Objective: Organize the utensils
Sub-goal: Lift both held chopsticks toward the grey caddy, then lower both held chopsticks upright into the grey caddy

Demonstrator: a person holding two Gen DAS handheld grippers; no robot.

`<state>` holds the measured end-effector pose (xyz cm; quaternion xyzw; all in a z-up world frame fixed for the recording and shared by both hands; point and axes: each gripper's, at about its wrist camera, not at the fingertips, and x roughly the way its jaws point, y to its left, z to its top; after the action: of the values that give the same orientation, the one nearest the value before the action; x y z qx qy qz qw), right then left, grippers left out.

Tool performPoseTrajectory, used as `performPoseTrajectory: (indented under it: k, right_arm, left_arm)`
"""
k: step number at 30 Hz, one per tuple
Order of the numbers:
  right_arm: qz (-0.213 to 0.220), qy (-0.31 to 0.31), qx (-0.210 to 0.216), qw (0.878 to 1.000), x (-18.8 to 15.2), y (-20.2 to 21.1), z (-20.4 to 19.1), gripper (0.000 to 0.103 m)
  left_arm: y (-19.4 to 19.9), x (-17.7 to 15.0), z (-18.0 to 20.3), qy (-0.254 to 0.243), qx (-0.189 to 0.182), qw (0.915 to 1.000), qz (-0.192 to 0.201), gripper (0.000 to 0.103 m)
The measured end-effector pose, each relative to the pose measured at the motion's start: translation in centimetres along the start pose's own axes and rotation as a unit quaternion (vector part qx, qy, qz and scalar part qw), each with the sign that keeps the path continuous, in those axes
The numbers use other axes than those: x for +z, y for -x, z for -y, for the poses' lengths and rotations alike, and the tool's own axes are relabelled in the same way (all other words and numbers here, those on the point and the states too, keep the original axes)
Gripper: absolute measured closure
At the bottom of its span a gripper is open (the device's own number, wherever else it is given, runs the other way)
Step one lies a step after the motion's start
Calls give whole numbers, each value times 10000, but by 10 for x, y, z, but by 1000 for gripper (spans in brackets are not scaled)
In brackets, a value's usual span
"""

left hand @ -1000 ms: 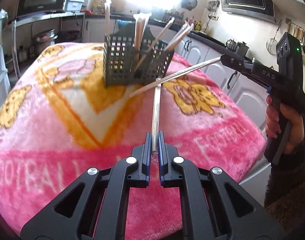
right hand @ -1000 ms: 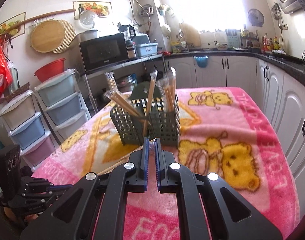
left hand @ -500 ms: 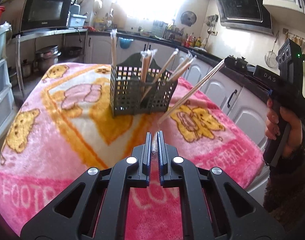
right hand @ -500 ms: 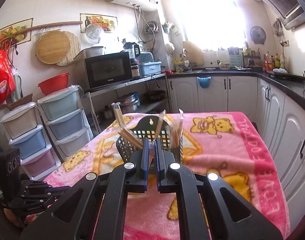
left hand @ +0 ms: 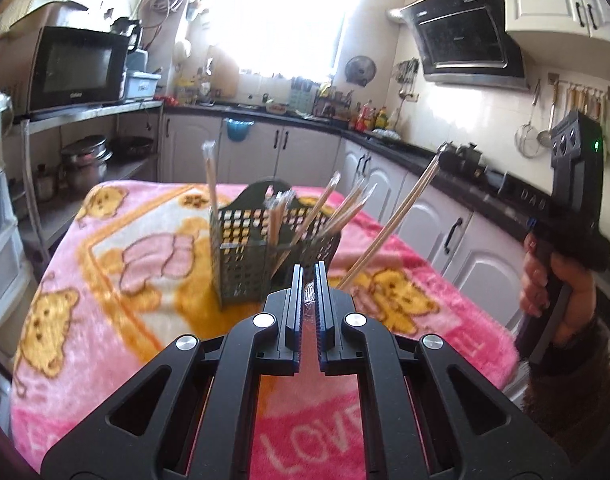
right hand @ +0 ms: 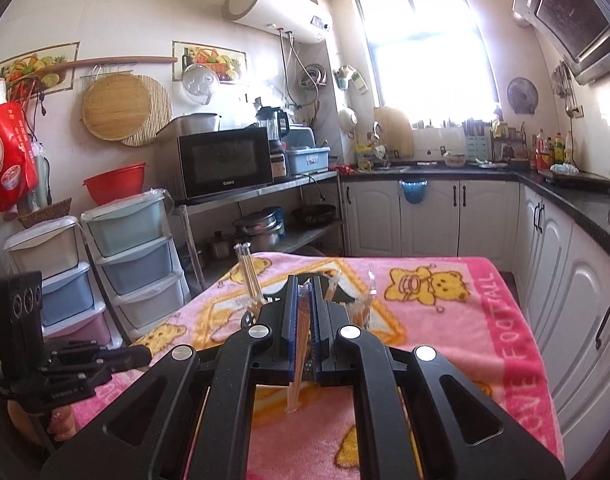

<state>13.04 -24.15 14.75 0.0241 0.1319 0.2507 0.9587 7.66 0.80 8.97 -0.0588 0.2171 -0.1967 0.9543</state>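
A dark grey mesh basket (left hand: 245,256) stands on the pink blanket with several wrapped chopstick pairs leaning in it. My left gripper (left hand: 309,270) is shut on a wrapped pair, of which only a bit of clear wrapper (left hand: 310,300) shows between the jaws. To the right, a hand holds my right gripper (left hand: 449,156), shut on another wrapped pair (left hand: 389,228) that slants down toward the basket. In the right wrist view that pair (right hand: 301,344) runs between the jaws of my right gripper (right hand: 303,280), which hides most of the basket. My left gripper (right hand: 145,354) is at the lower left.
The pink blanket (left hand: 113,280) with yellow bears covers the table. White cabinets (right hand: 565,280) under a black counter run along the right. Stacked plastic drawers (right hand: 137,264) and a shelf with a microwave (right hand: 225,164) stand to the left.
Both grippers have risen above the table, each still holding its chopsticks. The right pair has swung from nearly flat to steeply slanted. The basket sits lower in both views.
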Motion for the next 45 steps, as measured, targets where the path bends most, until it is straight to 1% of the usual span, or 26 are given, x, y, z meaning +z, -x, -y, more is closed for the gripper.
performPoseTrajectory:
  k: [3,11,14,22,29,35,39,45]
  right_arm:
    - [124,41,-16,9999,9,5,0,97]
    - [560,170,-83,9983,42,17,-1,97]
    - [736,200,-79,9971,58,21,0,97]
    - [1136,376,-62,9928,97,25,-6,97]
    - [1234,428,33,9914,118,11,-13,97]
    - [1259,438,-19,9911,128,-6,-12,97]
    - [1208,432,-108,9917,131,-17,-11,97]
    - [1094,376,-269,9929,130,-38,-1,97]
  left_arm:
    - [6,17,3,-96,-54,9998,162,100]
    - [22,60,13,-460,89,9970,612,100]
    - [25,74,14,-550,174,9957,718,100]
    - [25,108,6,-596,374,9937,870,100]
    - [16,128,-10,-558,624,9925,886,100]
    - [2,139,-28,-455,715,9937,727,100]
    - [-3,140,-37,-426,756,9943,620,100]
    - [-13,132,-43,-449,802,9950,381,100]
